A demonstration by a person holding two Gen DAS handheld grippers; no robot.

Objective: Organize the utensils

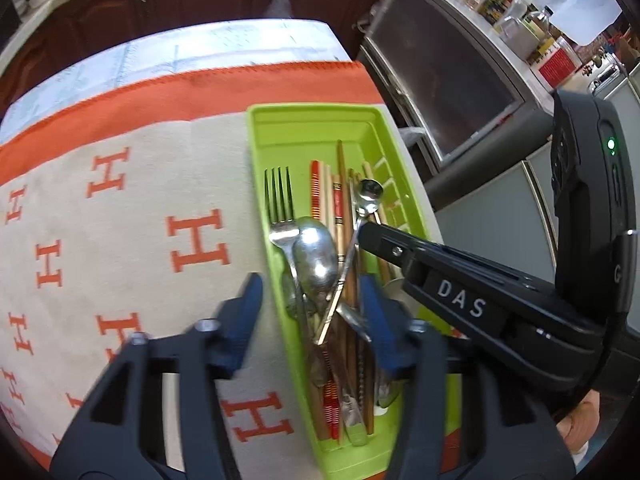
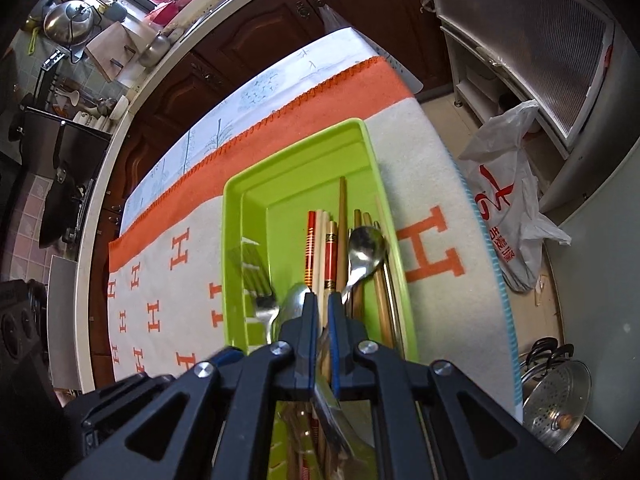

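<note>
A lime-green tray (image 1: pixel 256 160) (image 2: pixel 232 240) lies on the blanket near the table's right edge. In it are a fork (image 1: pixel 280 208) (image 2: pixel 260 292), a large spoon (image 1: pixel 316 256) (image 2: pixel 294 304) and several chopsticks (image 1: pixel 320 192) (image 2: pixel 320 248). My left gripper (image 1: pixel 312 320) hovers over the tray's near half, open, with its blue fingers (image 1: pixel 248 316) straddling the pile and pressing on nothing. My right gripper (image 1: pixel 366 232) (image 2: pixel 323 304) reaches in from the right, shut on the neck of a small spoon (image 1: pixel 370 192) (image 2: pixel 366 250). That spoon's bowl tilts up over the chopsticks.
The cream blanket with orange H marks (image 1: pixel 120 240) covers the table left of the tray. Past the table's right edge stand a grey cabinet (image 1: pixel 440 80), a white plastic bag (image 2: pixel 508 208) and a steel steamer pot (image 2: pixel 556 404) on the floor. Dark wood cupboards run behind.
</note>
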